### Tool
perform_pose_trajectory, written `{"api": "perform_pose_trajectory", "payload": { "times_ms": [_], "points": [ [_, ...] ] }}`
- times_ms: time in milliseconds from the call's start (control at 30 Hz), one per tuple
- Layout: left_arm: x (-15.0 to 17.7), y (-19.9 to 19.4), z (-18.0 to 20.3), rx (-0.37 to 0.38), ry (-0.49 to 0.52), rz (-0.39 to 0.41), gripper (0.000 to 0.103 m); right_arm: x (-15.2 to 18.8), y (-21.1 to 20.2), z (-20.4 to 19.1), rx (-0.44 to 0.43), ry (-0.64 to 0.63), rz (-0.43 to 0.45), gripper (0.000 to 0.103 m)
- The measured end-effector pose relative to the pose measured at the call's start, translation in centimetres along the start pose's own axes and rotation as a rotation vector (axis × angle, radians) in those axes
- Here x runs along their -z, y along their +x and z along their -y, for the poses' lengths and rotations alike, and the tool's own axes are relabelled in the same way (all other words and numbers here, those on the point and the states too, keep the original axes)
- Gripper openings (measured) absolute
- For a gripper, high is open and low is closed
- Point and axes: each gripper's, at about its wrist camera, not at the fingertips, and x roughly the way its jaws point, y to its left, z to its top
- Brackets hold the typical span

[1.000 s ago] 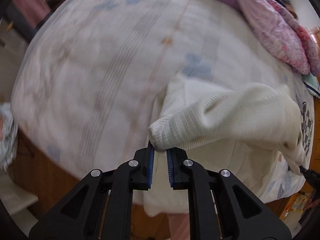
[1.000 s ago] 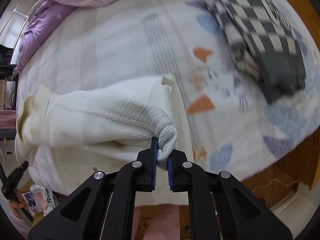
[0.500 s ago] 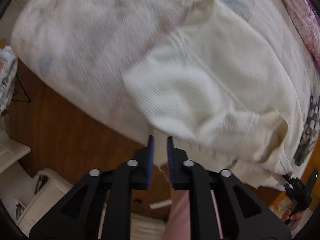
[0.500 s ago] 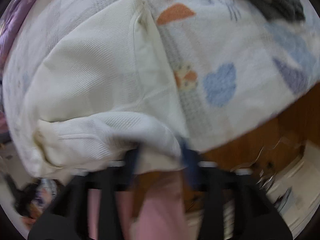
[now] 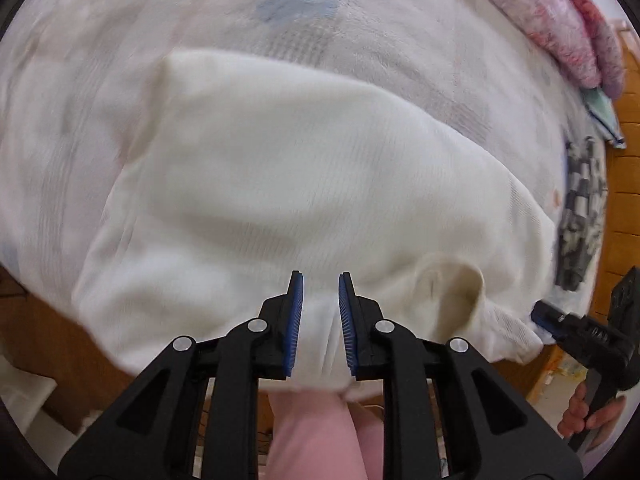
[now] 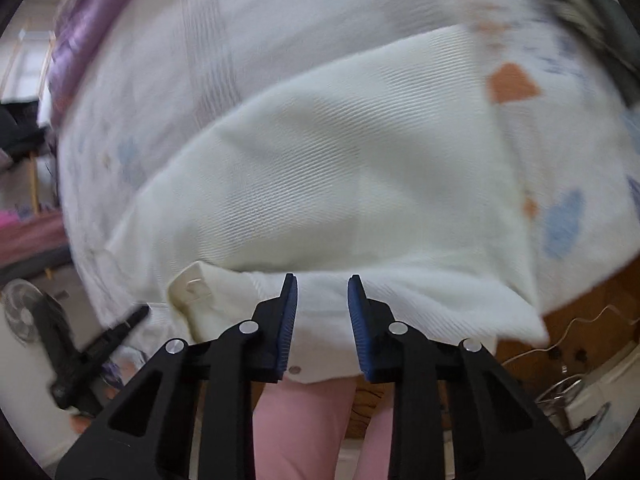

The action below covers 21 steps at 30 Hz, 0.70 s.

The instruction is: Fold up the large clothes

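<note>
A cream knit garment [image 5: 304, 184] is being seen spread across the near part of the bed [image 5: 100, 40], its lower edge hanging over the bed's near side above the wooden bed frame [image 5: 48, 332]. The cloth is lying folded over itself, with a collar opening [image 5: 452, 284] showing near its lower right corner in the left wrist view.

The left gripper [image 5: 320, 292] is being held just over the garment's near edge, pointing steeply down at it. Its blue pads [image 5: 294, 320] are standing a narrow gap apart, and cloth is being seen behind that gap; no pinch is being made on it, as far as the blurred view allows.

The right gripper [image 6: 322, 296] is being held over the same near edge of the garment [image 6: 340, 168], farther along toward the collar side. Its jaws are closing, the blue pads [image 6: 286, 328] standing slightly apart with the white knit behind them, and nothing appears to be pressed between them.

Beyond the garment, a checked black-and-white cloth [image 5: 580, 208] is being seen lying toward the bed's right edge, and a pink blanket [image 5: 560, 12] is bunched at the bed's far corner. A pink trouser leg [image 6: 304, 428] of the person is showing below the garment's hanging edge.
</note>
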Motion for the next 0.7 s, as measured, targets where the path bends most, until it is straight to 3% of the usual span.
{"api": "perform_pose_trajectory", "payload": {
  "times_ms": [67, 200, 300, 367, 500, 567, 633, 700],
  "points": [
    [-2.4, 1.7, 1.1, 0.018, 0.032, -0.031, 0.019, -1.3, 3.1, -1.2, 0.032, -0.028, -0.054, 0.025],
    [-3.8, 4.4, 2.2, -0.058, 0.137, -0.113, 0.019, -1.3, 7.3, -1.7, 0.156, -0.057, -0.169, 0.025],
    [-1.4, 4.7, 2.2, -0.046, 0.176, -0.148, 0.018, 0.7, 7.9, -1.7, 0.179, -0.131, -0.21, 0.025],
    [0.8, 5.0, 1.6, -0.036, 0.174, -0.177, 0.018, 2.7, 7.8, -0.3, 0.161, -0.112, -0.251, 0.025],
    [5.9, 6.5, -0.7, -0.028, 0.1, -0.275, 0.019, 6.3, 7.8, 3.6, 0.162, -0.069, -0.311, 0.023],
    [7.9, 7.0, -1.9, -0.031, 0.058, -0.306, 0.019, 7.8, 7.9, 5.9, 0.228, -0.047, -0.325, 0.023],
    [9.7, 7.3, -3.0, -0.053, 0.025, -0.324, 0.019, 9.1, 7.4, 8.4, 0.286, -0.014, -0.329, 0.023],
    [10.6, 6.6, -3.8, -0.03, -0.012, -0.299, 0.019, 9.9, 6.2, 9.9, 0.276, 0.015, -0.3, 0.024]
  ]
}}
